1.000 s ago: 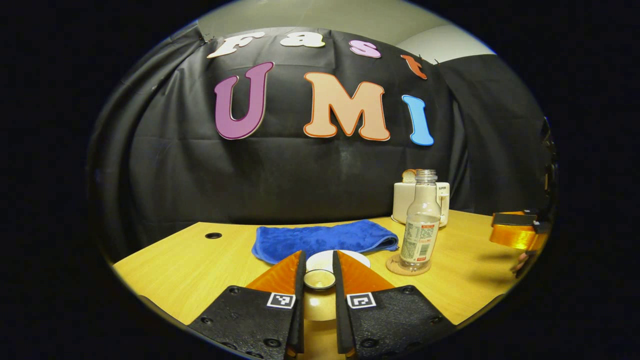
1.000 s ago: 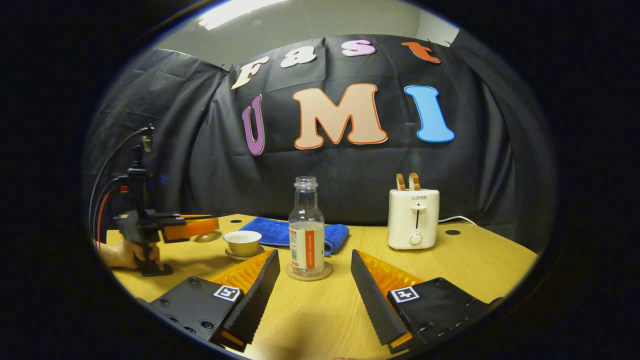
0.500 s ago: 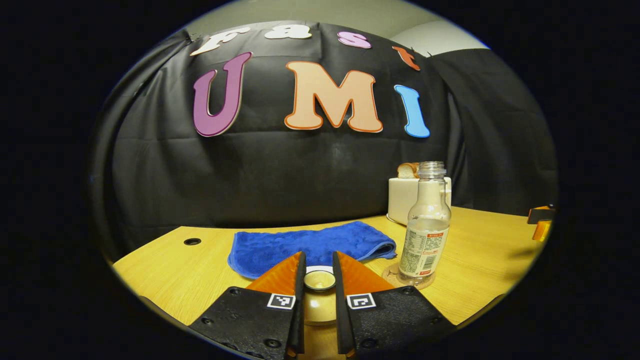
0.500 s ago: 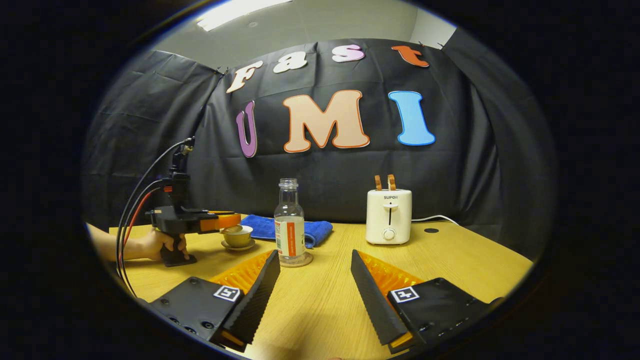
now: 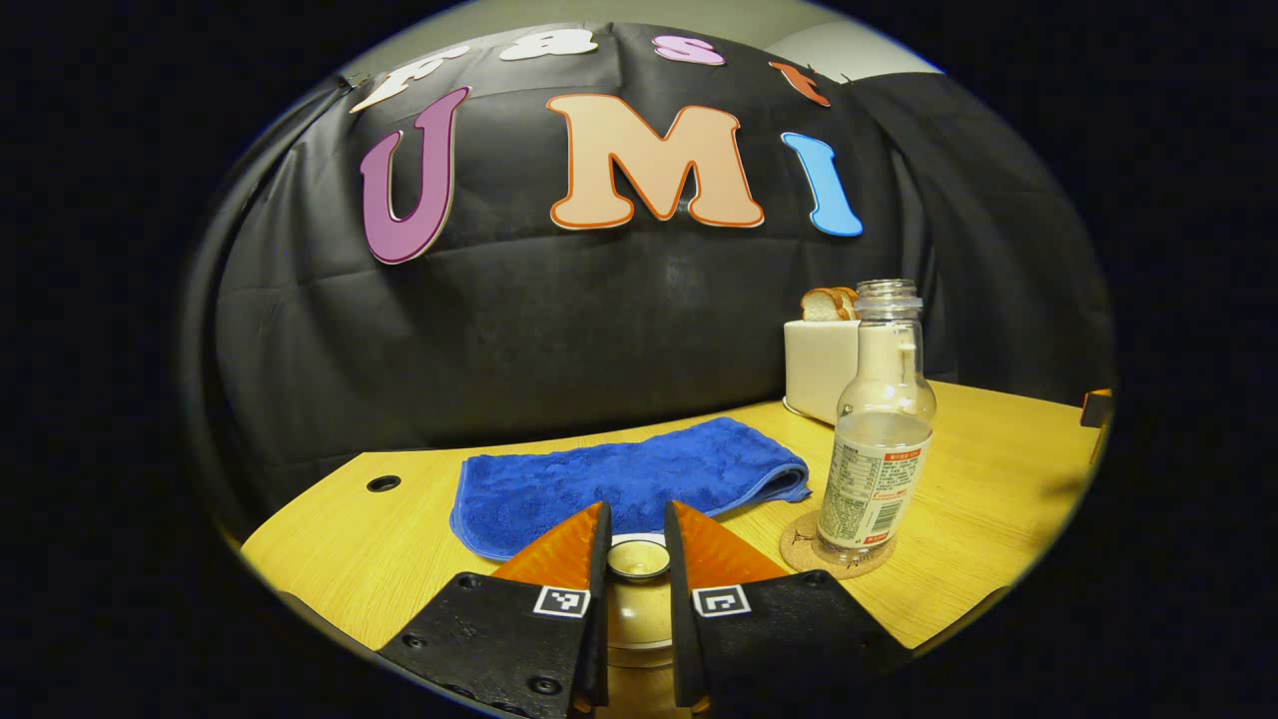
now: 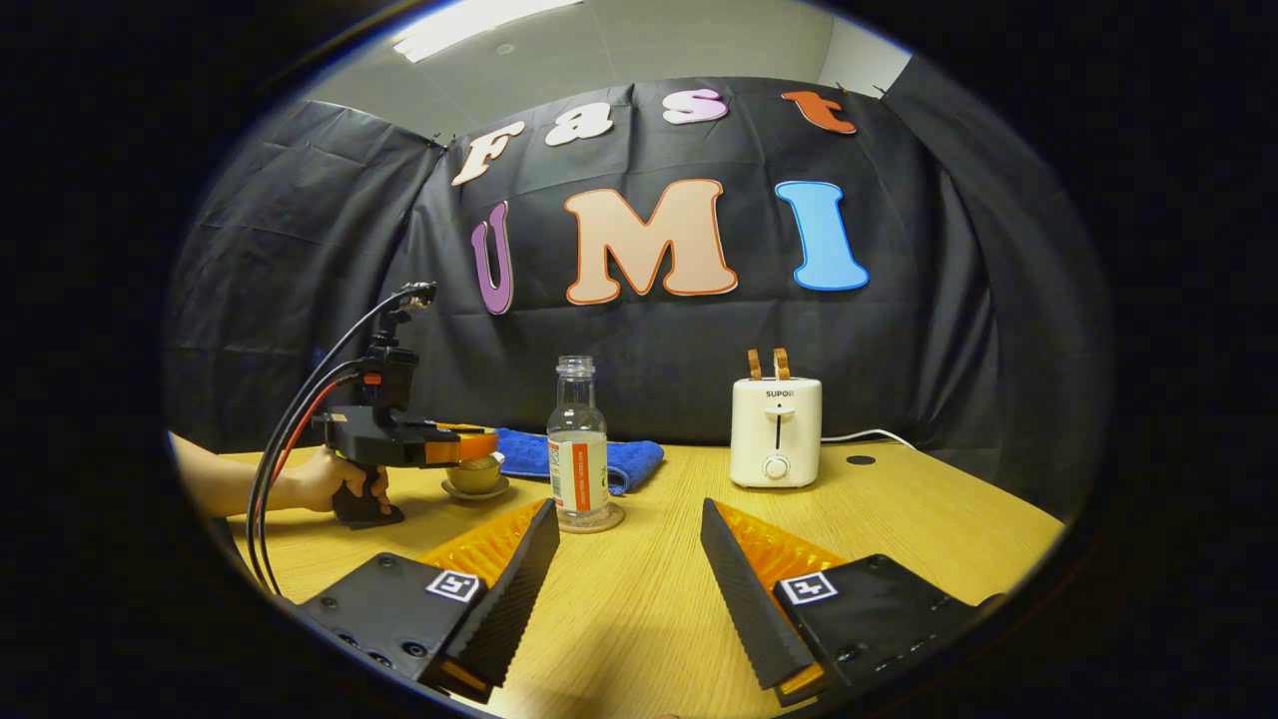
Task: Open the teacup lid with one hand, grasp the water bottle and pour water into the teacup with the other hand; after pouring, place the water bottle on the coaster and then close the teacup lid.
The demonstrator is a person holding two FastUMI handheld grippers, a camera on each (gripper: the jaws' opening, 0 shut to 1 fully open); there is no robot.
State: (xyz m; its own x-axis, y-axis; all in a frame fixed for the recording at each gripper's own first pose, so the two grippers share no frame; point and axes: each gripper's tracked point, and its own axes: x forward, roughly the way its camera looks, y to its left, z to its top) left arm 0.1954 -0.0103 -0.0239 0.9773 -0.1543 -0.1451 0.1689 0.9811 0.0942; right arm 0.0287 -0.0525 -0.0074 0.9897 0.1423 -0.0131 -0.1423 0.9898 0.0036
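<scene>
My left gripper [image 5: 637, 544] is shut on the round knob of the teacup lid [image 5: 639, 557]. The pale cup body [image 5: 639, 624] shows right beneath it between the fingers. In the right gripper view, that gripper [image 6: 461, 446] hovers over the teacup [image 6: 474, 475] on its saucer [image 6: 477, 491], with the lid at the cup's rim. I cannot tell whether the lid is seated. The clear water bottle [image 6: 579, 449], capless and part full, stands upright on the cork coaster [image 6: 591, 520]. My right gripper [image 6: 624, 559] is open, well back from the bottle, holding nothing.
A blue towel [image 5: 629, 479] lies behind the cup. A white toaster [image 6: 777, 431] with bread in it stands at the back right, its cord trailing off. A person's hand [image 6: 324, 481] holds the left gripper. The bottle [image 5: 879, 449] stands close to the right of my left gripper.
The left gripper carried the lid over to the teacup and lowered it to the rim. The right gripper drew back from the bottle, then held still.
</scene>
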